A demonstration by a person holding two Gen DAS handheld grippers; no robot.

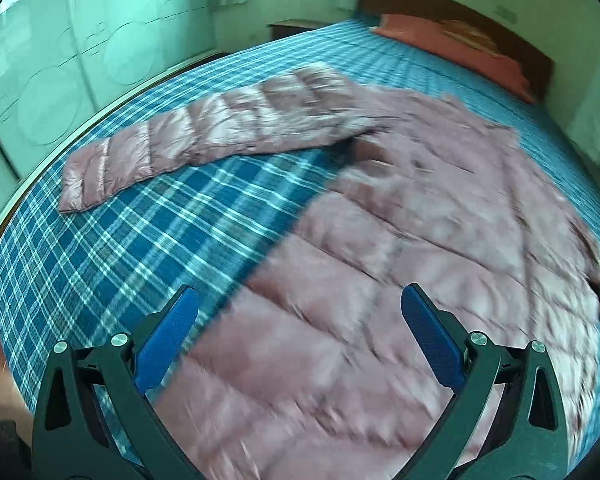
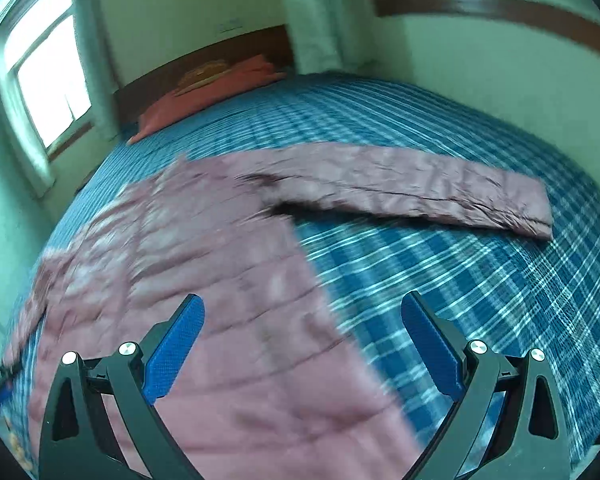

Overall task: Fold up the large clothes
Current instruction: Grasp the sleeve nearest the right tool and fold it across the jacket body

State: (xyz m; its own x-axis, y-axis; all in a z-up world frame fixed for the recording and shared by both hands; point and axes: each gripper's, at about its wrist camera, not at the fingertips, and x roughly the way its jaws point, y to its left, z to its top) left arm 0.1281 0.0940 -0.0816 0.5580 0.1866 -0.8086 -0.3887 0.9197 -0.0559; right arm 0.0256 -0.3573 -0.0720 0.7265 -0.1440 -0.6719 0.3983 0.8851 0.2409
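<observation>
A large pink quilted down jacket (image 1: 400, 248) lies flat on the bed; it also shows in the right wrist view (image 2: 204, 272). One sleeve (image 1: 204, 136) stretches out to the left in the left wrist view. The other sleeve (image 2: 420, 188) stretches out to the right in the right wrist view. My left gripper (image 1: 298, 300) is open and empty, hovering above the jacket's lower left edge. My right gripper (image 2: 302, 308) is open and empty, hovering above the jacket's lower right edge. Both views are blurred by motion.
The bed has a blue plaid sheet (image 1: 112, 264), also in the right wrist view (image 2: 480, 292). A red pillow (image 1: 452, 48) lies by the dark headboard (image 2: 204, 60). Pale wardrobe doors (image 1: 60, 60) stand beyond the bed's left side. Windows (image 2: 48, 80) and walls surround the bed.
</observation>
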